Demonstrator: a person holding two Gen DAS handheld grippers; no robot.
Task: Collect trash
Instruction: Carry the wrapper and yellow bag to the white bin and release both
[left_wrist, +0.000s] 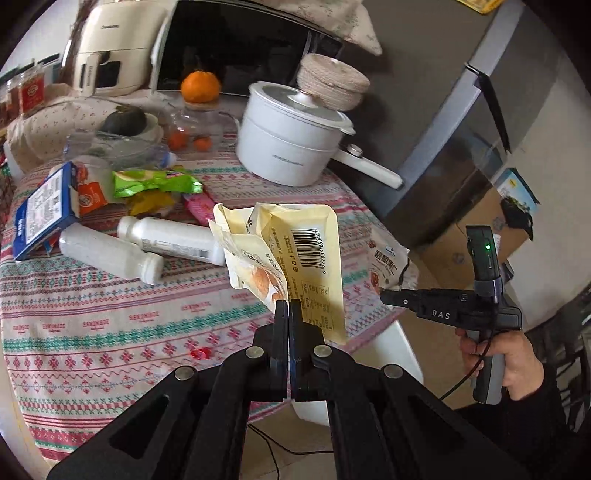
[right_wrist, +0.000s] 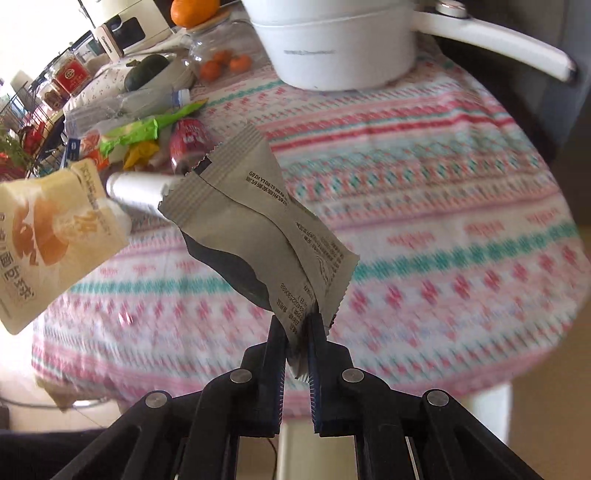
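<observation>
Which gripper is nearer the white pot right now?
Right. The right gripper, clamping a grey wrapper, sits on the white pot handle's side. The left gripper, holding a yellow packet, looks slightly farther back.

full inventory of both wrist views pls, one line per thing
cream wrapper: 1, pale yellow, barcode, held off the table in left tool
grey wrapper: 1, grey, held in right tool
white bottles: 2, lying mid-table
green wrapper: 1, in trash pile, left
blue box: 1, blue-white, left edge
snack bag: 1, white, right table edge
pot: 1, white, lidded, back
oranges: 1 large on jar, smaller ones in it
tablecloth: 1, pink-green pattern
cardboard box: 1, brown, floor right
left tool: shut on cream wrapper
right tool: shut on grey wrapper
hand: 1, gripping right tool's handle
</observation>
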